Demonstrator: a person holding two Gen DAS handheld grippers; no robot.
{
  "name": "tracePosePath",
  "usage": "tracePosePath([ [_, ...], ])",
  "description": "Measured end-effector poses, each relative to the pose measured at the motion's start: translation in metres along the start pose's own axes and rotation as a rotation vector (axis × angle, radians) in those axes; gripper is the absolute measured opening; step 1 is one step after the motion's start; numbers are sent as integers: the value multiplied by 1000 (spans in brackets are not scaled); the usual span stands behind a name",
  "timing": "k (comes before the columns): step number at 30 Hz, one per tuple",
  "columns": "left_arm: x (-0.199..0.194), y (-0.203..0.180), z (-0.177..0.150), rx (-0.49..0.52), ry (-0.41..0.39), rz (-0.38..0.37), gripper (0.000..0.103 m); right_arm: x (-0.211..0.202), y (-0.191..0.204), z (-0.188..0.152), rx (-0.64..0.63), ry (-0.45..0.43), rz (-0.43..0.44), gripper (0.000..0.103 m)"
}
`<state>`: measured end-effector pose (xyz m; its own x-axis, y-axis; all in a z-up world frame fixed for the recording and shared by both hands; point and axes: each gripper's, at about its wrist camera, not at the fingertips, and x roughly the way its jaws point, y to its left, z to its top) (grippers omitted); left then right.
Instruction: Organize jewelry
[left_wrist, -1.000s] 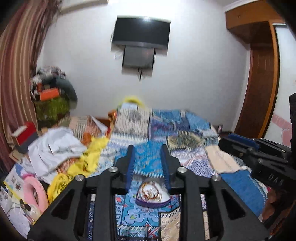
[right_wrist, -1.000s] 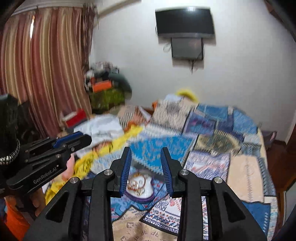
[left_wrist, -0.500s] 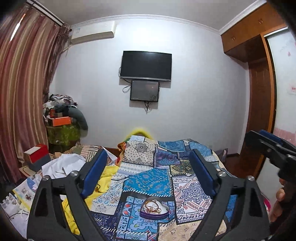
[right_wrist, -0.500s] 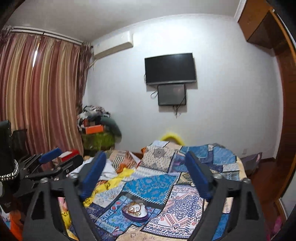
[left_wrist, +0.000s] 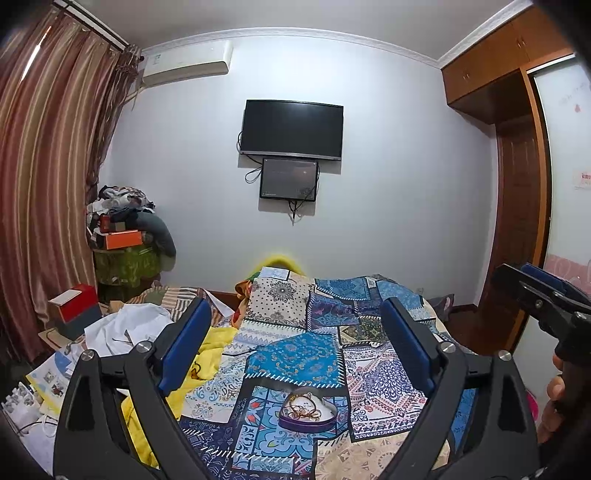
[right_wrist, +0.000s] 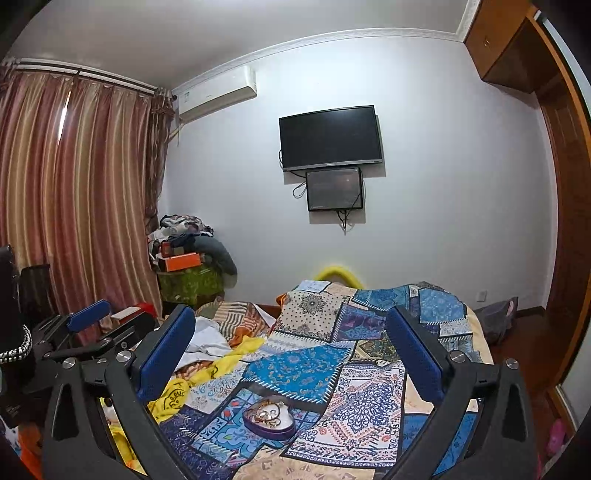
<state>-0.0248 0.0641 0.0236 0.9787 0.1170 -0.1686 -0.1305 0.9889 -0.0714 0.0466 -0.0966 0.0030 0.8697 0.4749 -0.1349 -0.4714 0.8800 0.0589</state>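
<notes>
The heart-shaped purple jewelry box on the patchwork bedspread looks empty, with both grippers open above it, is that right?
Not quite. The heart-shaped purple jewelry box is not empty: gold bangles and chains lie in its white lining, as both wrist views show. The rest holds: it sits on the patchwork bedspread, and the left gripper and right gripper are open above it, nothing between their fingers.

I note the heart-shaped box (left_wrist: 307, 413) lying on the bed (left_wrist: 369, 376), jewelry (left_wrist: 303, 403) inside it; clothes (left_wrist: 125, 328) heaped left of it; television (left_wrist: 291, 130) on the wall behind; wardrobe (left_wrist: 517, 192) at right.
</notes>
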Motion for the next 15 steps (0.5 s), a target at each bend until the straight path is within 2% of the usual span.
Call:
tracePosePath([
  [15,4,0,-1,0,15,-10,98,-6,2,-6,-17,20,1,102],
])
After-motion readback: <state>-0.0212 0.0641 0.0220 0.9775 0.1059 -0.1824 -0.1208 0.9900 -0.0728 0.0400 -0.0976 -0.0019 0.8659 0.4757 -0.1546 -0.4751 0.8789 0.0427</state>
